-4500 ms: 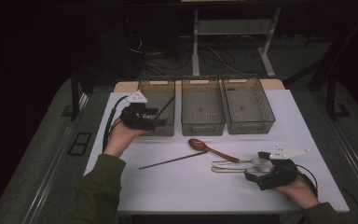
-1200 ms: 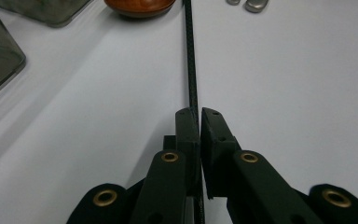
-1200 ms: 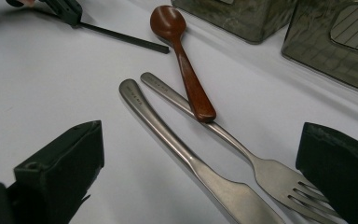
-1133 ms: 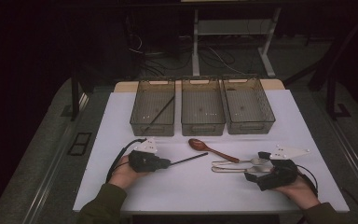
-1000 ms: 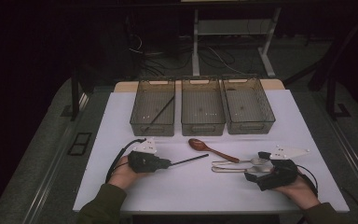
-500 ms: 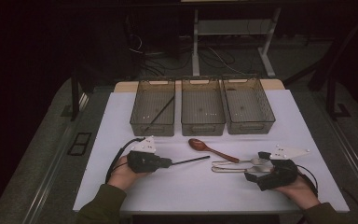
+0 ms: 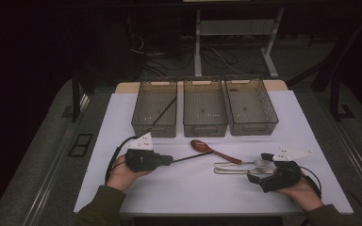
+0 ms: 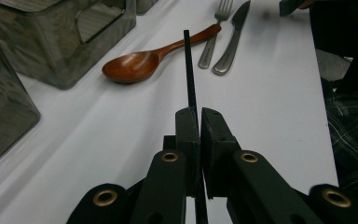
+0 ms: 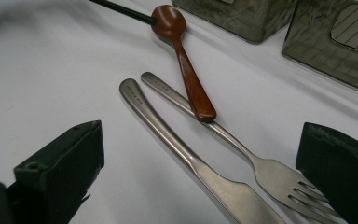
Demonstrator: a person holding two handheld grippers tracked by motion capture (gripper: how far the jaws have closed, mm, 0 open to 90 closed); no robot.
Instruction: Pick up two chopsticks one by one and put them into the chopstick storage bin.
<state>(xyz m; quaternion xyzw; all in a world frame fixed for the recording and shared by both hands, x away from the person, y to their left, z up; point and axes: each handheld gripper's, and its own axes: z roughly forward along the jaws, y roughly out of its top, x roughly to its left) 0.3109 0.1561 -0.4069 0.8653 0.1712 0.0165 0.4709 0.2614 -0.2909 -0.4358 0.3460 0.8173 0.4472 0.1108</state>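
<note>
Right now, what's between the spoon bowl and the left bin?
Bare white table between wooden spoon and left bin, per the high view; held black chopstick lies nearer the person.

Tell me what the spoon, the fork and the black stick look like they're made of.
Spoon: seemingly wood, reddish-brown, glossy, with highlights on the bowl. Fork: metal, probably stainless steel, grey satin sheen. Black stick: thin, matte black; plastic or lacquered wood, hard to tell.

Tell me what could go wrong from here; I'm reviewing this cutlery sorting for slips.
The left hand-held gripper pinches the black chopstick at one end, so the long free part may swing or pivot in the jaws when lifted. Its tip lies close to the wooden spoon and could knock it. The spoon's handle rests on the fork, so pulling the fork out with the open right hand-held gripper may drag the spoon.
</note>
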